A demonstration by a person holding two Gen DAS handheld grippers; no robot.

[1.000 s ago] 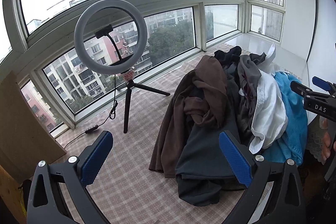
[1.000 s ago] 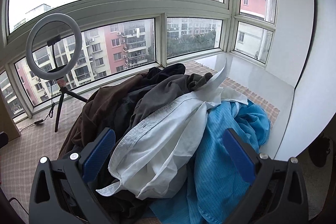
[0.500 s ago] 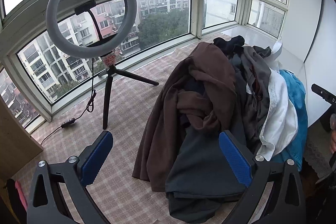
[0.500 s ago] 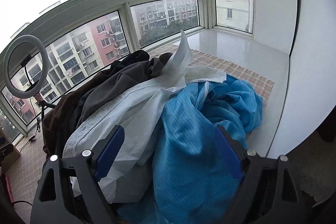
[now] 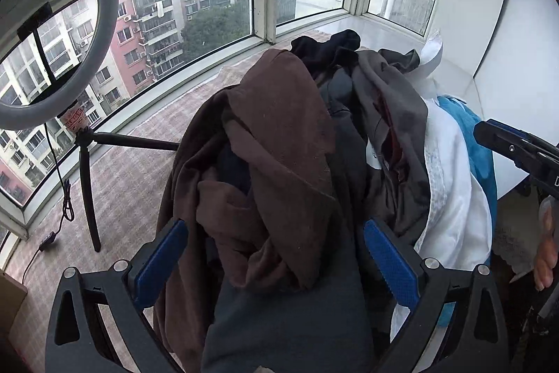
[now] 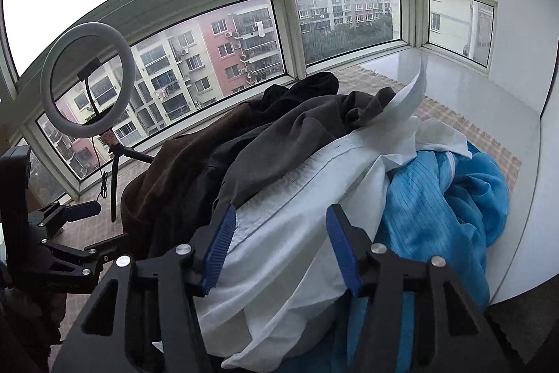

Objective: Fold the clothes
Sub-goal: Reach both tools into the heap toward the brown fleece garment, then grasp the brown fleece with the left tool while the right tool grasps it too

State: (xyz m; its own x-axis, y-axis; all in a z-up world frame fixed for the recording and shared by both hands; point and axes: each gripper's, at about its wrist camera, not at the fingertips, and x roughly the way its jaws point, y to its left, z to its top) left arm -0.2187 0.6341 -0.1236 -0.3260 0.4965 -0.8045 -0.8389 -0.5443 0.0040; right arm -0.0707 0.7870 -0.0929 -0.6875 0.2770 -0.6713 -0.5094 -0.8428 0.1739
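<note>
Both grippers unclenched over clothes pile (image 5: 279,163); checked cloth (image 5: 122,177) bare leftward.

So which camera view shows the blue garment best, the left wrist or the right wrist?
The right wrist view. There the blue garment lies broad and crumpled at the right end of the pile, beside the white shirt. In the left wrist view, only a narrow blue strip shows behind the white shirt.

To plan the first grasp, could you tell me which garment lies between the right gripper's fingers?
The white shirt, flanked by grey and blue garments.
</note>
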